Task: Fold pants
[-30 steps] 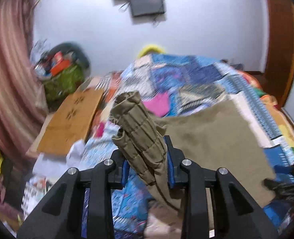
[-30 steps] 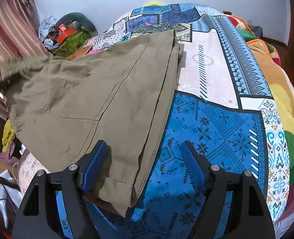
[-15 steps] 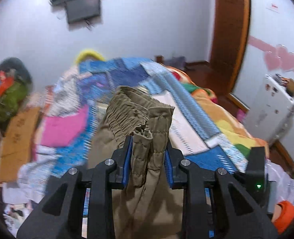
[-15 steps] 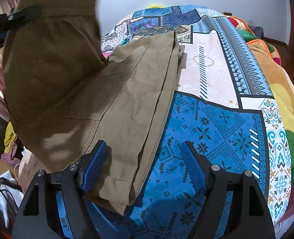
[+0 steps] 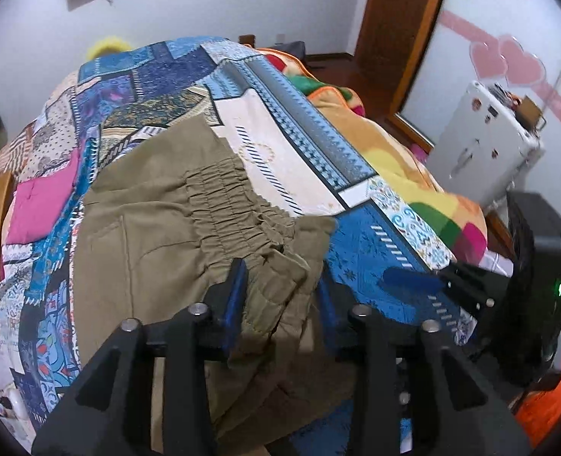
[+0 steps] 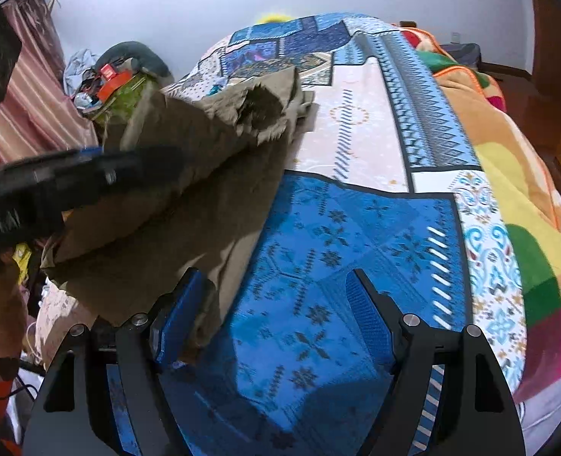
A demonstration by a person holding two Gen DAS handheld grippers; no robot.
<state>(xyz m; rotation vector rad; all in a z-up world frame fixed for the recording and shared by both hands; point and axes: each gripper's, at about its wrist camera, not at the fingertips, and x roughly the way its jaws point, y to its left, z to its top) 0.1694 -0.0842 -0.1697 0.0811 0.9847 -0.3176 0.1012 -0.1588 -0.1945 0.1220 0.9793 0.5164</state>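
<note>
Olive-khaki pants [image 5: 147, 228] lie on the patchwork bed cover [image 5: 375, 258], with the elastic waistband [image 5: 227, 205] folded over onto the legs. My left gripper [image 5: 280, 296] has its jaws parted around bunched waistband cloth. In the right wrist view the pants [image 6: 189, 197] lie at the left, and the left gripper [image 6: 82, 178] crosses above them as a dark blur. My right gripper [image 6: 272, 304] is open and empty, low over the blue patch, its left finger [image 6: 177, 315] at the pants' edge.
The bed's right side carries an orange and yellow blanket [image 5: 386, 140]. A white box [image 5: 482, 152] stands beside the bed at right. Clutter and a striped curtain [image 6: 25, 114] are at the left. The right gripper's body [image 5: 535, 296] is close on the left gripper's right.
My left gripper carried the waistband up and across to the right, laid it down over the legs and opened its jaws. The right gripper stayed still and open.
</note>
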